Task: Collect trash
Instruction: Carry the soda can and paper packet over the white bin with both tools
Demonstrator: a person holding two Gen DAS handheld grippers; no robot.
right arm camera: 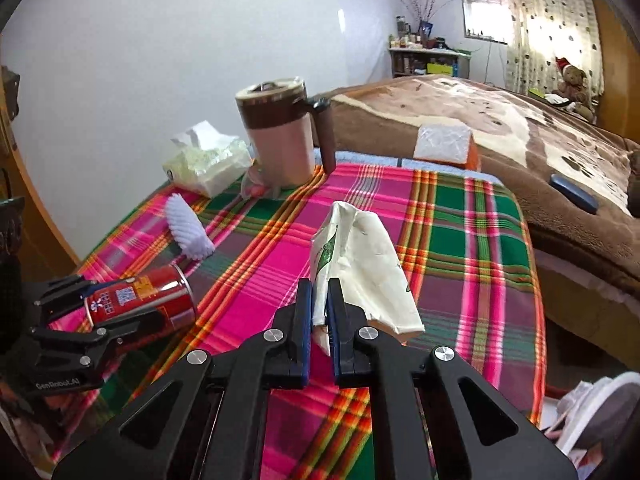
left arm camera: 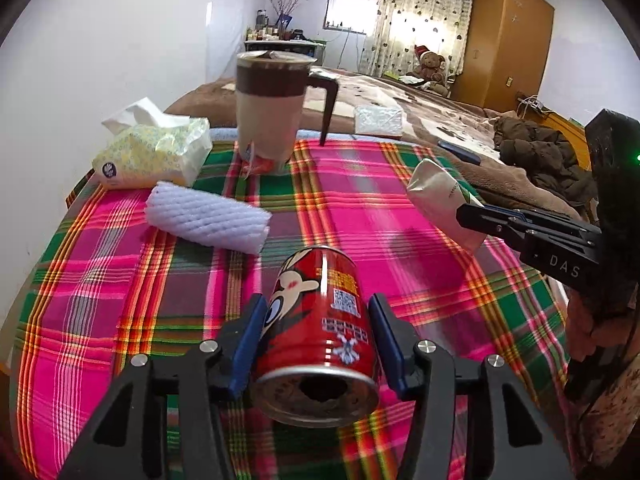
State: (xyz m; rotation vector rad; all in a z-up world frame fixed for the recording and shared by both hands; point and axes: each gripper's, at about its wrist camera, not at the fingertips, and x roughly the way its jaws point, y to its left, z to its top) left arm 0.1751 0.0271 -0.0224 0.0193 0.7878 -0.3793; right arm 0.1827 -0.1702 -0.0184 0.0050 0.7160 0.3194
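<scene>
A red drink can (left arm camera: 320, 312) lies on its side between the blue pads of my left gripper (left arm camera: 316, 300), open end toward the camera. Both pads press its sides, and the right wrist view shows the can (right arm camera: 140, 296) in that grip just above the plaid cloth. My right gripper (right arm camera: 320, 284) is shut on the edge of a crumpled cream packet (right arm camera: 360, 264) with green print, held above the cloth. From the left wrist view the packet (left arm camera: 440, 196) hangs at the right gripper's tip (left arm camera: 476, 216). A white foam net sleeve (left arm camera: 208, 220) lies loose on the cloth.
A tall mug (left arm camera: 272, 108) with a brown band and a tissue pack (left arm camera: 152, 152) stand at the table's far edge. A bed (right arm camera: 520, 140) with a brown blanket borders the table on the right. A white-rimmed bin (right arm camera: 600, 412) shows at the lower right.
</scene>
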